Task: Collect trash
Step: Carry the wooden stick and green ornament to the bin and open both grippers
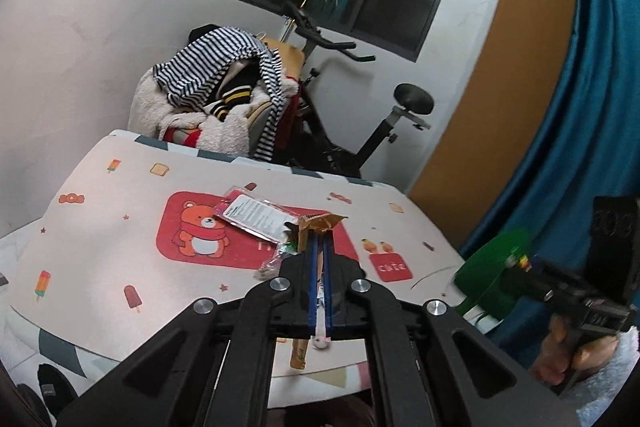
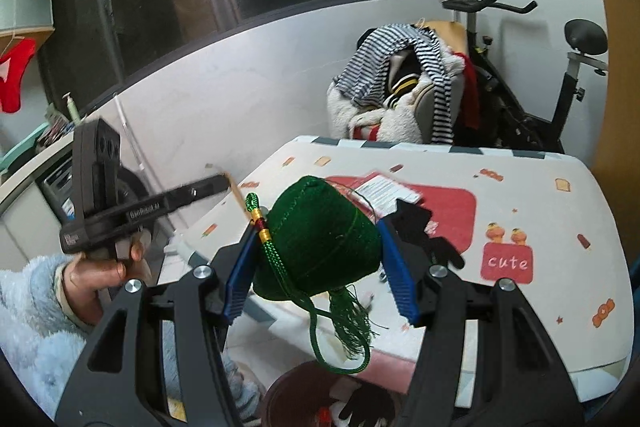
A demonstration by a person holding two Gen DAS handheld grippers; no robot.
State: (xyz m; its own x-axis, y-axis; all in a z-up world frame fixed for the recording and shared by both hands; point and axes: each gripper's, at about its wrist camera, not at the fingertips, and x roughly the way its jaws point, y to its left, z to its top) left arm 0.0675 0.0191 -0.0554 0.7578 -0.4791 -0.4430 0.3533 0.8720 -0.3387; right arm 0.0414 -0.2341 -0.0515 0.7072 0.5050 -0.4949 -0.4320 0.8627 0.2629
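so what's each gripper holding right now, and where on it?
Left gripper: shut on a brown wrapper, pinched along its middle. Right gripper: clamps a green pouch across its sides, tassel cord hanging free.

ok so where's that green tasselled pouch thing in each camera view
Left wrist view: the green pouch sits at the right edge, lower half, blurred, in front of the other hand's tool.
Right wrist view: it fills the centre, between the right tool's blue pads, its cord and tassel hanging down.
Shared landmark: the red "cute" patch on the table mat, left of the pouch in the left view, right of it in the right view.
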